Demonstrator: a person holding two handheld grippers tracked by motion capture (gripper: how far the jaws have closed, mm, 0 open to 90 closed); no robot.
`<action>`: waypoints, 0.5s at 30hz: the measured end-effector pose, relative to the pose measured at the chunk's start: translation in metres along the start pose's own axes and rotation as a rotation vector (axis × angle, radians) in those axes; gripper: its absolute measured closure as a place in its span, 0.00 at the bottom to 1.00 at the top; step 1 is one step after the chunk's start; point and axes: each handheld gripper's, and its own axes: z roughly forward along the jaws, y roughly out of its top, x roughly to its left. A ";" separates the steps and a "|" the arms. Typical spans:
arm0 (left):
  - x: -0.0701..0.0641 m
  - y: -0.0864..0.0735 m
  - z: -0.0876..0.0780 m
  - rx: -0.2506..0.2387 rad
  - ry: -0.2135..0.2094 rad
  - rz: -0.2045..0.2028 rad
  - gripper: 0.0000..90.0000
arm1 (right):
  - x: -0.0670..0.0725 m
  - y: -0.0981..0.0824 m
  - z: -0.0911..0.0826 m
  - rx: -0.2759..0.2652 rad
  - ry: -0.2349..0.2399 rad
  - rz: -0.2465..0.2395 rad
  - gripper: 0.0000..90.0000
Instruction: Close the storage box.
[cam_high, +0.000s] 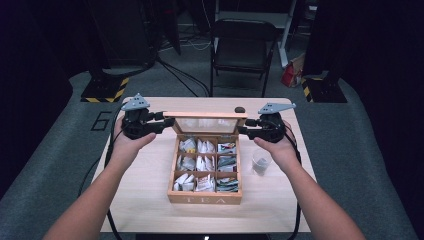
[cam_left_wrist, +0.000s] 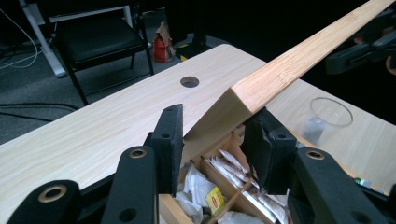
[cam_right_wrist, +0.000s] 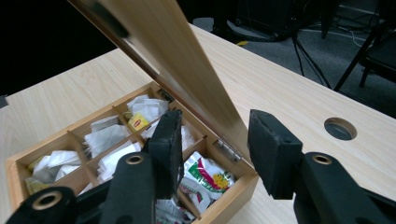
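left gripper (cam_left_wrist: 212, 135): jaws straddle the raised lid (cam_left_wrist: 299, 60) corner, grip unclear
right gripper (cam_right_wrist: 215, 149): jaws wide, lid edge between, pads clear
tea box (cam_high: 205, 196): open, 9 compartments

Cup (cam_high: 261, 162) right of tea box (cam_high: 205, 196)

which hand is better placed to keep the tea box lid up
Left, probably. The left hand-held gripper has its jaws around the lid corner. The right hand-held gripper stands open, with the lid edge between its jaws but clear of the pads.
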 end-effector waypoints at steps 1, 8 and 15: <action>0.000 -0.001 0.000 0.000 0.001 0.002 0.65 | 0.004 -0.001 -0.004 -0.002 -0.001 -0.004 0.60; -0.007 -0.012 -0.006 0.002 -0.015 0.011 0.64 | 0.018 -0.009 -0.016 -0.007 0.006 -0.007 0.60; -0.015 -0.023 -0.010 0.006 -0.020 0.019 0.63 | 0.032 -0.016 -0.026 -0.010 0.013 -0.028 0.58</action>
